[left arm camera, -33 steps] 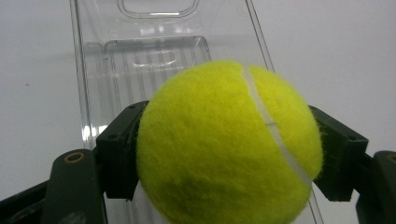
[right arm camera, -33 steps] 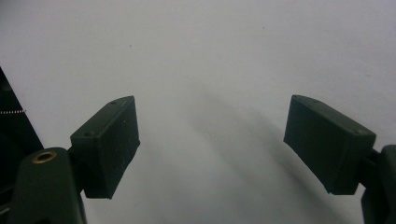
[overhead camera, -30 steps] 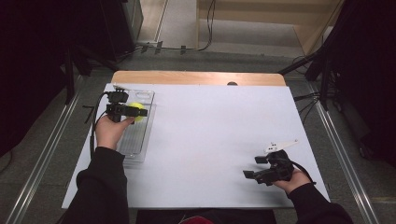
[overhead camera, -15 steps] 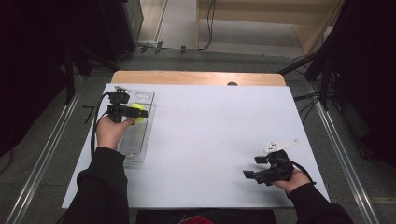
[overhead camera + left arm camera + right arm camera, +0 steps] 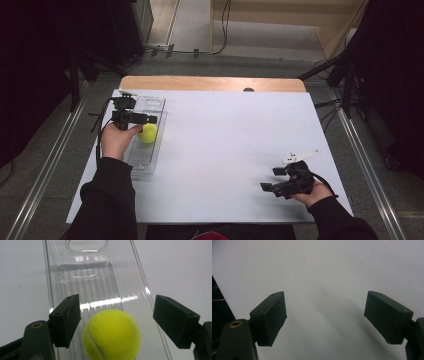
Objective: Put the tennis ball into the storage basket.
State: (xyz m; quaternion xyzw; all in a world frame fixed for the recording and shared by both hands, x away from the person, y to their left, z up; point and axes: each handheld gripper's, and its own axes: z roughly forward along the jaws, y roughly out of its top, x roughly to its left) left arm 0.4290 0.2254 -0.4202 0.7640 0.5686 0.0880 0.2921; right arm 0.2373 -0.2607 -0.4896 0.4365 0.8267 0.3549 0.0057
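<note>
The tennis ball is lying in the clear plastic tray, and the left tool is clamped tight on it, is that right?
Not quite. The tennis ball does lie in the clear plastic tray, but the left tool is not clamped on it: its jaws have just been opening. The left gripper view shows gaps between both pads and the ball.

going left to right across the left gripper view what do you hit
One black jaw of the left gripper, with the clear plastic tray running up behind it → the yellow tennis ball, loose in the gap with the jaws just opening → the other black jaw → bare white table.
</note>
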